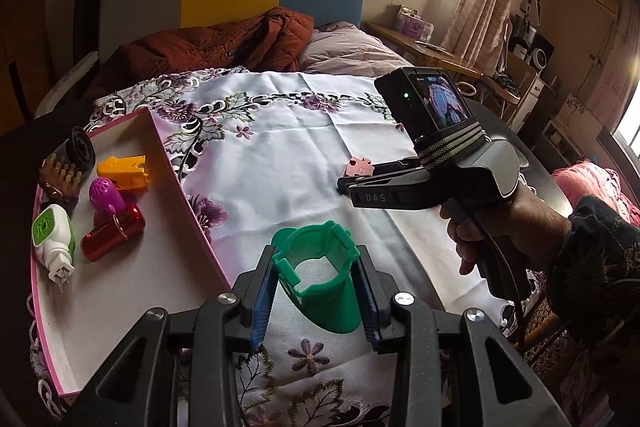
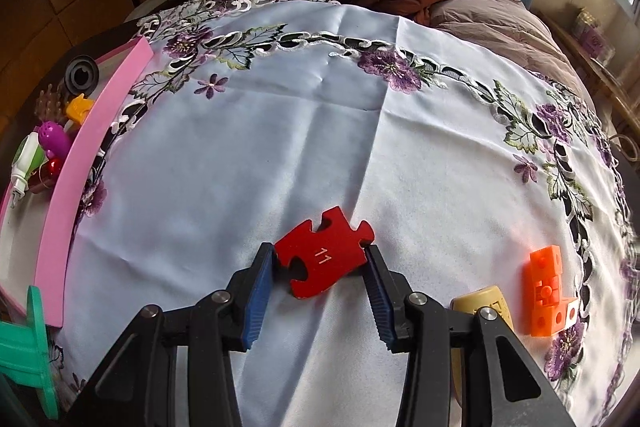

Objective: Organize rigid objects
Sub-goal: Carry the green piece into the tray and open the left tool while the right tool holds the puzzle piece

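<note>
My left gripper (image 1: 316, 259) is shut on a green plastic holder (image 1: 318, 279) and holds it above the cloth, just right of the pink tray (image 1: 176, 171). The holder also shows at the left edge of the right wrist view (image 2: 28, 347). My right gripper (image 2: 320, 255) is shut on a red puzzle piece (image 2: 324, 255) marked 11, low over the white flowered tablecloth (image 2: 280, 127). The right gripper shows in the left wrist view (image 1: 360, 183) with the piece (image 1: 358, 167) at its tips. The tray holds a yellow block (image 1: 124, 171), a purple piece (image 1: 105, 195), a red cylinder (image 1: 114, 233), a white-green plug (image 1: 54, 239) and a black roll (image 1: 82, 147).
An orange block piece (image 2: 548, 291) and a beige cylinder (image 2: 484, 307) lie on the cloth at my right. A brown brush (image 1: 60, 175) sits at the tray's left. Behind the table are a bed with a rust jacket (image 1: 224, 43) and a pillow (image 1: 348, 51).
</note>
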Motion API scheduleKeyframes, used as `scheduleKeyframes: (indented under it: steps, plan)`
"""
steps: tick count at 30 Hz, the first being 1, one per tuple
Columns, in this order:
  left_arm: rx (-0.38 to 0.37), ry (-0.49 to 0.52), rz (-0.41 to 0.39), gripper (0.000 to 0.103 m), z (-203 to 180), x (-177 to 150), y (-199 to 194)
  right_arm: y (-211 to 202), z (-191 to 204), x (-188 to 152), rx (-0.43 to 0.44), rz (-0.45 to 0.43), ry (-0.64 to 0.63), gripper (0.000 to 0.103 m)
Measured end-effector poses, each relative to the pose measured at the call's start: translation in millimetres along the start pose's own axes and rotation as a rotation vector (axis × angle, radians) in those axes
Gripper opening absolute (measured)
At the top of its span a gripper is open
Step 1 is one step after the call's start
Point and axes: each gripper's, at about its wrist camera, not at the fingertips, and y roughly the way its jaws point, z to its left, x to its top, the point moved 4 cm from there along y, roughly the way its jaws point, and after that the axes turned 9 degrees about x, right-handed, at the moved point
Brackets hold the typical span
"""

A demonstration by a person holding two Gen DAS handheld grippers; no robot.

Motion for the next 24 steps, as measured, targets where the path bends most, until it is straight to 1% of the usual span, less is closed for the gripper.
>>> scheduleKeyframes:
  steps: [8,14,19,24]
  plan:
    - [0.013,-0.041,-0.009,0.037,15,0,-9,-1,1,0,-0.014,-0.005,-0.024,0.045]
    - [0.037,-0.101,-0.02,0.037,40,0,-20,-1,3,1,-0.027,-0.009,-0.045,0.045]
    - [0.064,-0.195,-0.024,0.037,80,-1,-38,-1,3,0,-0.028,-0.009,-0.047,0.045]
    - [0.126,-0.322,-0.01,0.037,135,-18,-56,-1,4,0,-0.031,-0.009,-0.05,0.044]
